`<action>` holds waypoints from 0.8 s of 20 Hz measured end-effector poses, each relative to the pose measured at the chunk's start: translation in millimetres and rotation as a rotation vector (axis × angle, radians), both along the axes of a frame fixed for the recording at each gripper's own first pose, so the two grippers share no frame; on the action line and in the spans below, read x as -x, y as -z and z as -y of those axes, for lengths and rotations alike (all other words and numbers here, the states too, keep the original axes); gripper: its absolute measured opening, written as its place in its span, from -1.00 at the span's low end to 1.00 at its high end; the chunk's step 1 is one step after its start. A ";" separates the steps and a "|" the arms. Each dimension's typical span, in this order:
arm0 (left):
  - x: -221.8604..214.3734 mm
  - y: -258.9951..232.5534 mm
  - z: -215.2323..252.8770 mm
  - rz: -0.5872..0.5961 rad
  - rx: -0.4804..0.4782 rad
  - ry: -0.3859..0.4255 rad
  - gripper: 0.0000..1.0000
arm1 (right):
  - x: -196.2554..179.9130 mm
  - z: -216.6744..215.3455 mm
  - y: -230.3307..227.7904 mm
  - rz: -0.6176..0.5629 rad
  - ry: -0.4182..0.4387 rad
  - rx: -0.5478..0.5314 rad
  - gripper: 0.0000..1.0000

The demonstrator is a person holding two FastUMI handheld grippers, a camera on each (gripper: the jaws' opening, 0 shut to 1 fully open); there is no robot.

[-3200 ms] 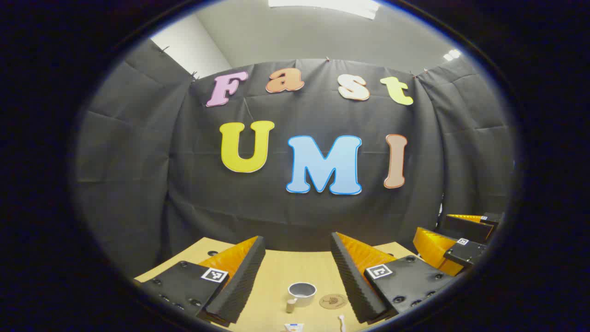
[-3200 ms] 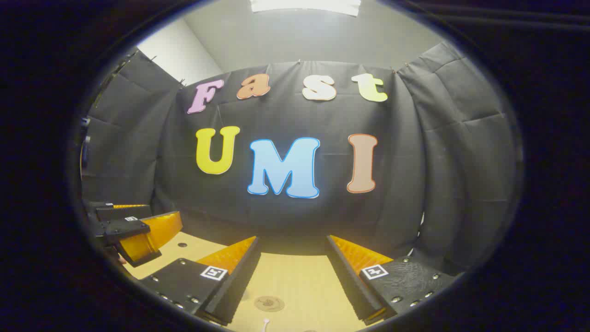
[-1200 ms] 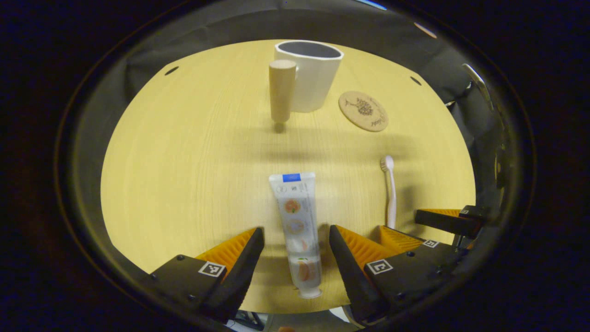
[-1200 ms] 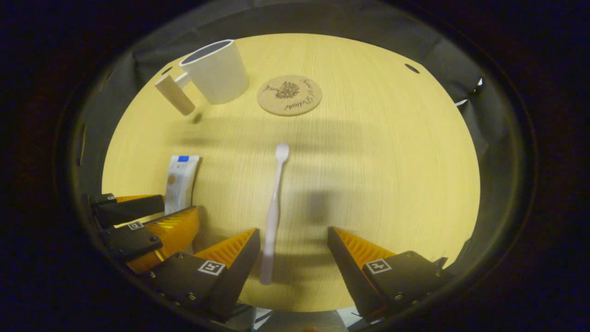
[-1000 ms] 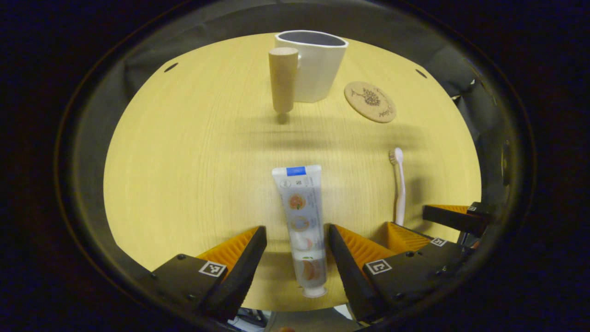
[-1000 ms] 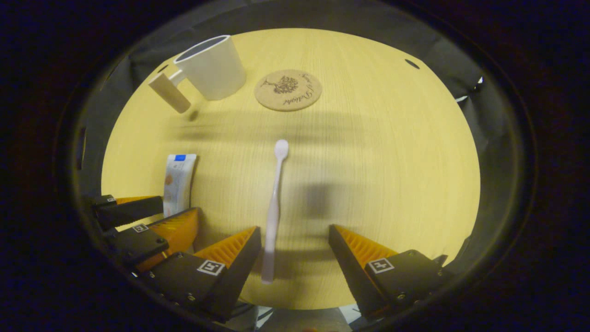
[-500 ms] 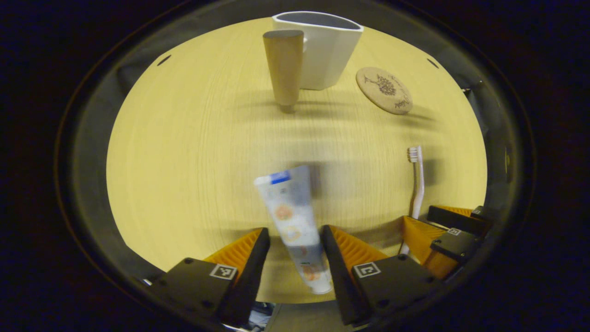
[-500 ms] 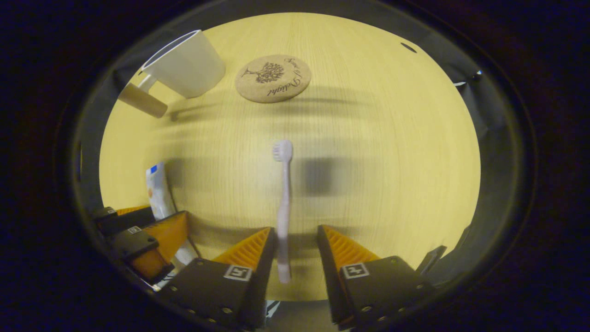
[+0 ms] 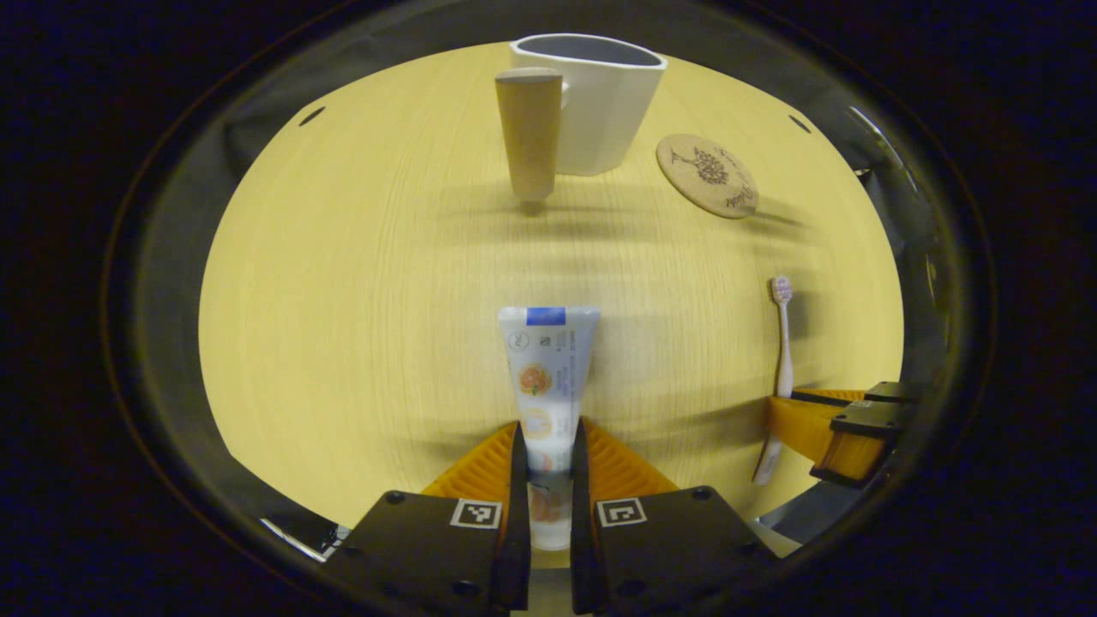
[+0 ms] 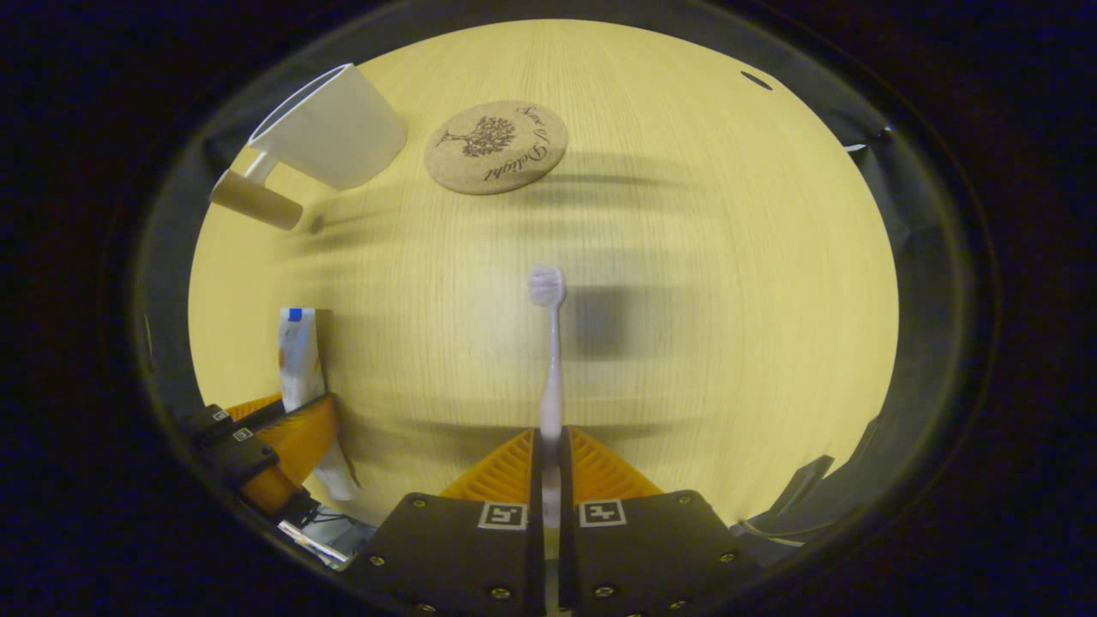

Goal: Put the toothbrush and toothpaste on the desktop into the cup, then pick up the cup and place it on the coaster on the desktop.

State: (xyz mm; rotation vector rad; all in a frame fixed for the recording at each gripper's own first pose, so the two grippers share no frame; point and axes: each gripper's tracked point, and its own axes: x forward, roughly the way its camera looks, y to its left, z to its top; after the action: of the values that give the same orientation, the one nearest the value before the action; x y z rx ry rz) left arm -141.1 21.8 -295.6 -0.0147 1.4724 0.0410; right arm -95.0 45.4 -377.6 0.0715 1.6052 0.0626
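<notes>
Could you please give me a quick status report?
Left gripper shut on toothpaste. Right gripper shut on toothbrush. Cup empty, coaster bare.

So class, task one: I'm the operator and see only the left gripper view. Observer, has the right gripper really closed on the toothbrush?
Observer: Yes. In the right gripper view, the right gripper has both fingers pressed on the toothbrush handle.
Operator: Is it off the table?
Observer: Probably. Its head casts a separate shadow to one side on the table, so it looks lifted.
</notes>
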 end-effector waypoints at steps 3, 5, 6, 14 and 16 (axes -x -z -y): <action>-5.7 -18.7 0.5 0.033 0.021 -0.033 -0.48 | -0.9 0.2 0.8 0.002 -0.003 -0.002 -0.84; -11.2 -38.3 -0.4 0.061 0.025 -0.036 -0.47 | -1.8 0.4 0.9 0.001 -0.003 -0.005 -0.86; -14.4 -49.8 0.0 0.075 0.029 -0.039 -0.47 | -2.7 0.5 0.9 0.001 -0.005 -0.007 -0.86; -71.3 -131.4 1.5 0.221 0.048 -0.037 -0.48 | -3.3 1.4 1.2 0.006 -0.008 -0.013 -0.86; -96.7 -150.9 4.2 0.262 0.055 -0.024 -0.48 | -3.2 1.3 1.1 0.006 -0.007 -0.014 -0.87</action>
State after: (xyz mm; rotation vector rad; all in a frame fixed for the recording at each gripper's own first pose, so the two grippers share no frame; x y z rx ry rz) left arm -44.4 17.6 -144.7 -0.0792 1.2108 0.0173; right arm -91.7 44.0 -378.7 0.0769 1.5993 0.0798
